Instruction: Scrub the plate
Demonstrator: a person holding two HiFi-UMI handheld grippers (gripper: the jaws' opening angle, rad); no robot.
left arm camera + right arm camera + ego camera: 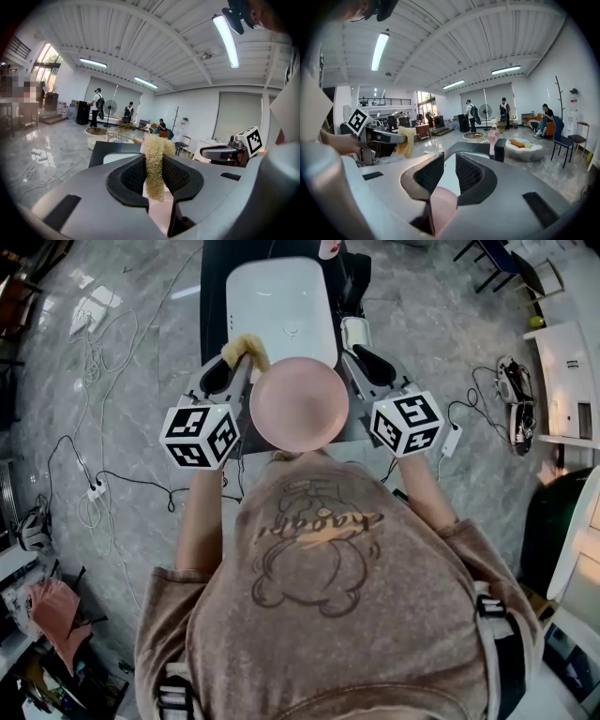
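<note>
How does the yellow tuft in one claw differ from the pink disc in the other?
The scrubber is straw-yellow and fibrous; the plate is pink and smooth. The scrubber is a small wad; the plate is a much wider round disc. The left gripper clamps the scrubber, the right gripper the plate's rim. Both are held up in the air.

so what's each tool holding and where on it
left tool: loofah scrubber, pinched across its middle. right tool: pink plate, by its rim.

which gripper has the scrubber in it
The left gripper: its jaws pinch the straw-coloured scrubber, which sticks up above them. The right gripper holds the pink plate instead.
</note>
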